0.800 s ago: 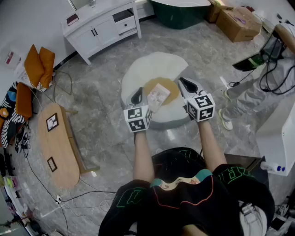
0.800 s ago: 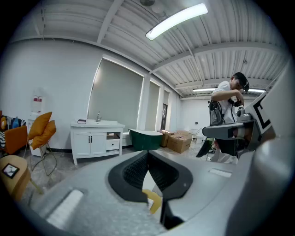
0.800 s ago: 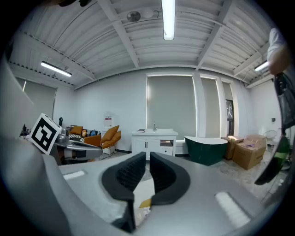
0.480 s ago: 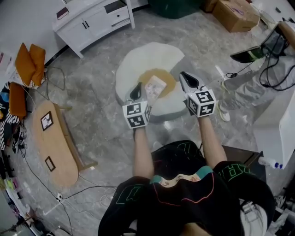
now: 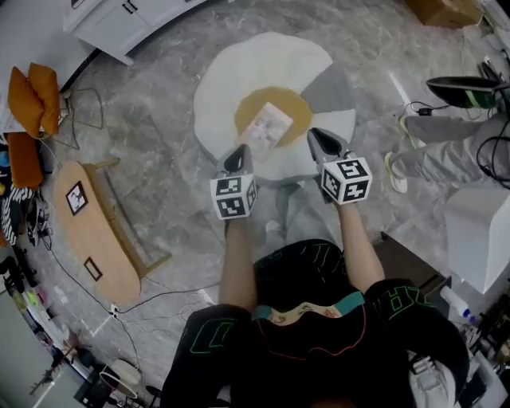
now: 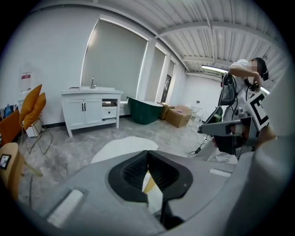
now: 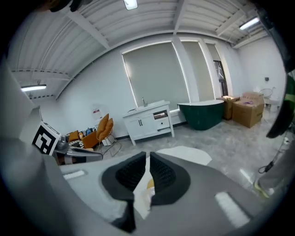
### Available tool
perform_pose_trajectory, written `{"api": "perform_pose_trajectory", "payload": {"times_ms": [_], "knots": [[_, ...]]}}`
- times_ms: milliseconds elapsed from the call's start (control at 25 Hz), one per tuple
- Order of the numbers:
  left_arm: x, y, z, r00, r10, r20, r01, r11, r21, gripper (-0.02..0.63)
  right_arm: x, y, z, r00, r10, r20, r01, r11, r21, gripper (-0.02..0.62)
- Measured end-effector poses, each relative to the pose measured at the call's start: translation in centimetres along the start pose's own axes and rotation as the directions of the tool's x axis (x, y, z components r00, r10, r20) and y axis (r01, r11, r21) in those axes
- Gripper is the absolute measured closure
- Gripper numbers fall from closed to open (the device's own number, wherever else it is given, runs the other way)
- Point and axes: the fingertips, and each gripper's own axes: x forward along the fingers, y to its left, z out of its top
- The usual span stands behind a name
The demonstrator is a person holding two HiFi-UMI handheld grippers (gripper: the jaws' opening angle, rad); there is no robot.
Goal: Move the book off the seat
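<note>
A pale book [image 5: 268, 126] lies flat on the tan round middle of a white, egg-shaped seat [image 5: 239, 76] on the floor. My left gripper [image 5: 238, 154] hovers at the seat's near edge, just short of the book's near-left corner, shut with nothing in it. My right gripper [image 5: 318, 139] hangs to the book's right over the seat's grey part, shut but for a thin slit and holding nothing. In the left gripper view the jaws [image 6: 147, 152] meet, with the seat [image 6: 120, 146] beyond. The right gripper view shows its jaws [image 7: 148, 156] nearly touching.
A wooden bench [image 5: 92, 231] stands at the left, with orange cushions [image 5: 32, 88] and a white cabinet [image 5: 119, 20] behind it. Another person's leg and shoe [image 5: 434, 139] lie to the right near cables. A white box [image 5: 478, 239] stands at the right edge.
Both grippers have drawn back from beside the book to the seat's near edge. The view has shifted, and the book stays flat on the seat.
</note>
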Motion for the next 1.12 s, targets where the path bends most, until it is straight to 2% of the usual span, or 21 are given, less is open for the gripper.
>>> {"api": "perform_pose_trajectory", "payload": {"times_ms": [200,320,520,760,840,960,1120], "knots": [[5.9,-2.2,-0.4,0.990,-0.081,-0.115,0.084,0.996,0.024,0.595,3.5,-3.5,-2.7,0.995,0.019,-0.095,-0.013,0.998,0.062,0.565],[9.3,-2.2,0.6,0.986,-0.096,-0.135,0.103,0.993,0.053,0.595,6.0,-6.2,-2.9,0.995,0.016,-0.096,-0.004,0.993,0.117,0.565],[12.2,-1.3,-2.6,0.954,-0.132,-0.267,0.157,0.985,0.073,0.594,7.9,-7.5,-7.3,0.985,0.008,-0.174,0.030,0.976,0.215,0.565],[17.2,1.7,-8.7,0.893,-0.210,-0.399,0.263,0.961,0.083,0.594,12.4,-7.7,-14.6,0.967,-0.022,-0.254,0.101,0.949,0.300,0.565],[19.4,2.7,-11.9,0.863,-0.239,-0.444,0.304,0.949,0.081,0.594,14.0,-7.5,-17.9,0.958,-0.038,-0.284,0.133,0.937,0.324,0.565],[22.9,4.2,-16.2,0.816,-0.278,-0.506,0.365,0.928,0.079,0.594,16.4,-7.3,-23.0,0.942,-0.064,-0.330,0.194,0.906,0.377,0.565],[26.6,7.0,-20.9,0.782,-0.291,-0.552,0.401,0.912,0.087,0.594,19.6,-6.8,-29.4,0.921,-0.090,-0.379,0.262,0.864,0.431,0.565]]}}
